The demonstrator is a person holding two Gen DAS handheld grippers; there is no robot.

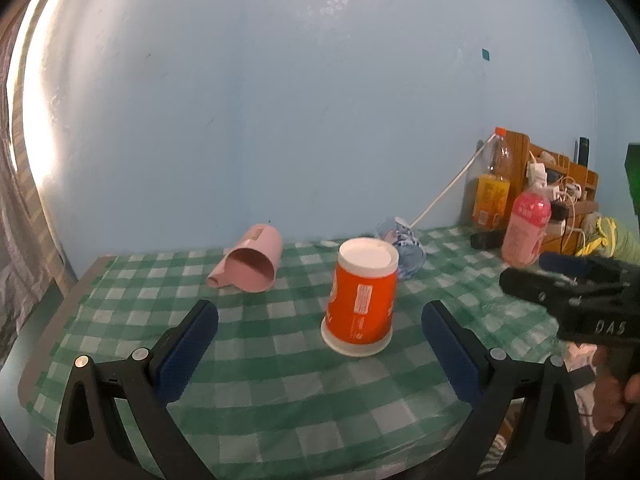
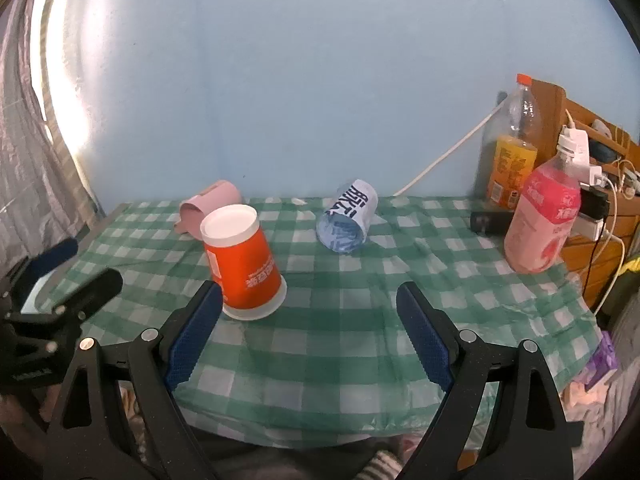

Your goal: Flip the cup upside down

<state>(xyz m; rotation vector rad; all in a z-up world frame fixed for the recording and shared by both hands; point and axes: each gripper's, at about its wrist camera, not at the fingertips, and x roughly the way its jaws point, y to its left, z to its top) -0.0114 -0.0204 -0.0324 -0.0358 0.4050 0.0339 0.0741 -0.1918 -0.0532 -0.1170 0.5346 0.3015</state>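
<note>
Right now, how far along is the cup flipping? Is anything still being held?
The orange cup already stands upside down on the checked tablecloth, white base up, rim down. Nothing is in hand: the left gripper and right gripper are both open, with no cup gripped. The pink cup and blue cup lie on their sides, so they may be left, if they count.

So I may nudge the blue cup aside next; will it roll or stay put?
The blue cup lies on its side on the checked cloth, so it would probably roll, curving because it tapers. It looks thin, likely light and easily crushed.
</note>
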